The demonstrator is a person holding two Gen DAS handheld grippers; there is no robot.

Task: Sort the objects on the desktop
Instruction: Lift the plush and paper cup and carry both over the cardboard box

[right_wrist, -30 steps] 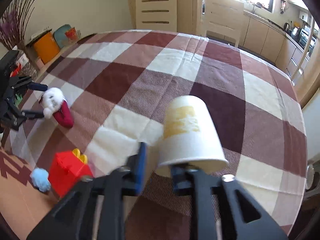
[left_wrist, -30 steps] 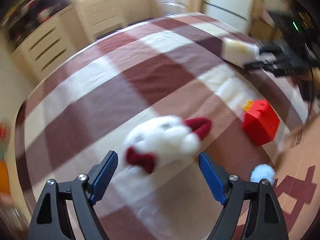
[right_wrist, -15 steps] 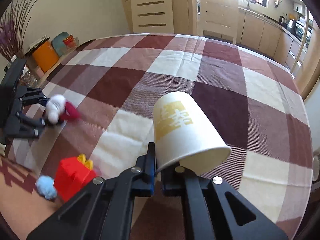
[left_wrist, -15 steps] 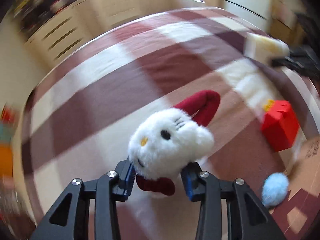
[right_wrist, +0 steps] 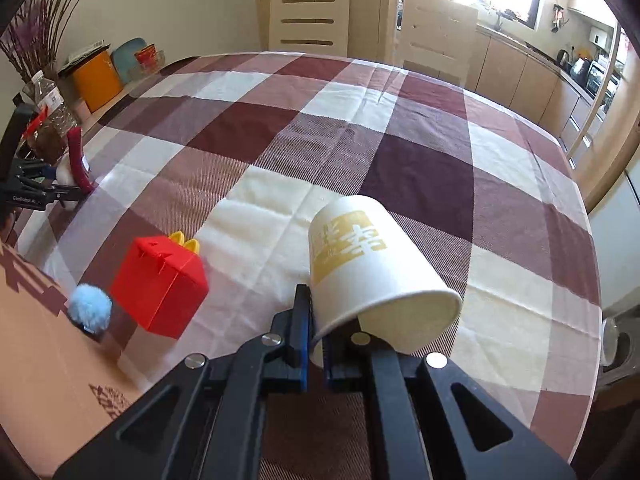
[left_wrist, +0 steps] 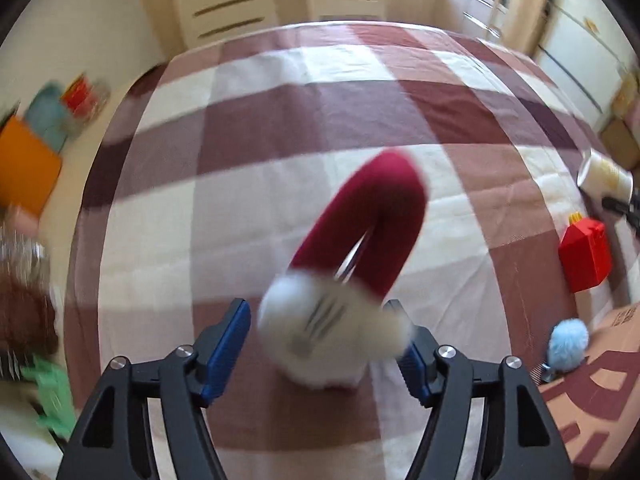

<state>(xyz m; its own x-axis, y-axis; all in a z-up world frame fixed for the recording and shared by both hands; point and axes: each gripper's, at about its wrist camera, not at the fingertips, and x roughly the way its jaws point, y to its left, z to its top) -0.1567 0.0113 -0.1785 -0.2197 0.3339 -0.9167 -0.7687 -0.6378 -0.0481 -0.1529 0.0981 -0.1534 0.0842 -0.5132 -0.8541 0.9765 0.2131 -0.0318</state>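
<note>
Checked tablecloth (right_wrist: 280, 152) covers table; kitchen cabinets (right_wrist: 516, 76) behind.

Right wrist view: checked cloth (right_wrist: 360, 120) bare across centre, top and right of frame; free passage there. Obstacles crowd the lower left: red box (right_wrist: 160, 288), blue pom-pom (right_wrist: 90, 307) just beside it, brown cardboard (right_wrist: 36, 344) at the frame edge. Far left: bottle (right_wrist: 50, 104) and orange bin (right_wrist: 98, 76) along the table edge. Left wrist view: plush (left_wrist: 340, 320) between the opening jaws, blurred.
</note>
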